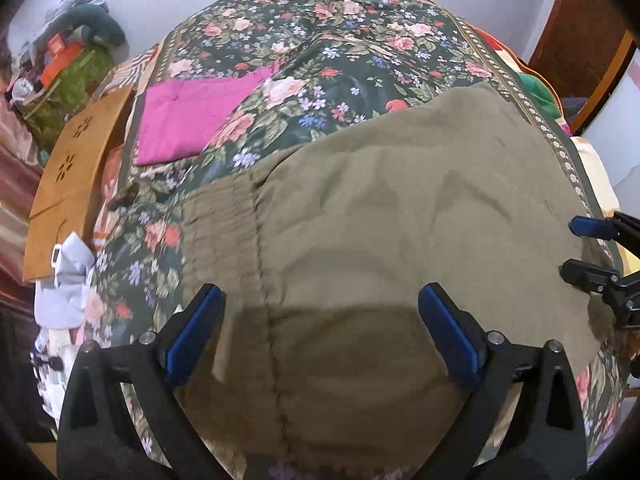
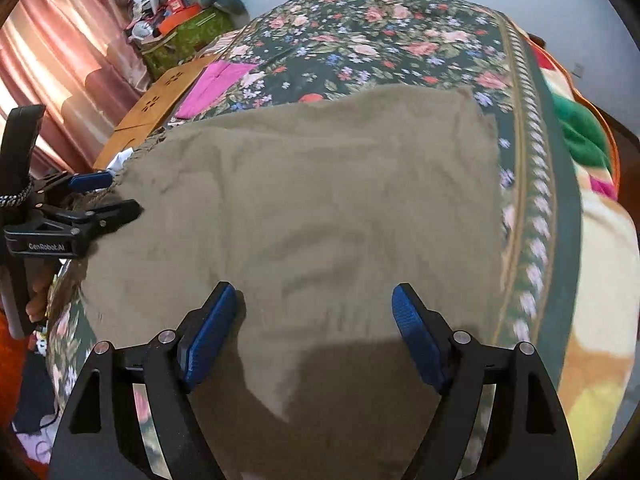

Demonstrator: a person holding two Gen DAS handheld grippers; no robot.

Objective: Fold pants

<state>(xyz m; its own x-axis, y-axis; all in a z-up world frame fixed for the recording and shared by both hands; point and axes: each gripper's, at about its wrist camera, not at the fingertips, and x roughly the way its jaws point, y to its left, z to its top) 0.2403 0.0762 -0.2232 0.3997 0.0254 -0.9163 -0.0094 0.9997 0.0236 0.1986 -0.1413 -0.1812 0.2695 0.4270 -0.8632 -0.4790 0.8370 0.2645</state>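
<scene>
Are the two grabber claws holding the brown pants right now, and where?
No. The left gripper and the right gripper are both open above the pants, with nothing pinched between their blue pads. The pants just lie flat on the flowery bedspread.

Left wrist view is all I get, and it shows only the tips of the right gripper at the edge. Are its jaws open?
Observer: Yes. The right gripper has its jaws wide apart above the pants, with no cloth pinched between them.
Operator: And how does my left gripper look from that side?
Observer: The left gripper hangs over the pants' left edge with its jaws apart. I can't tell whether it touches the cloth.
</scene>
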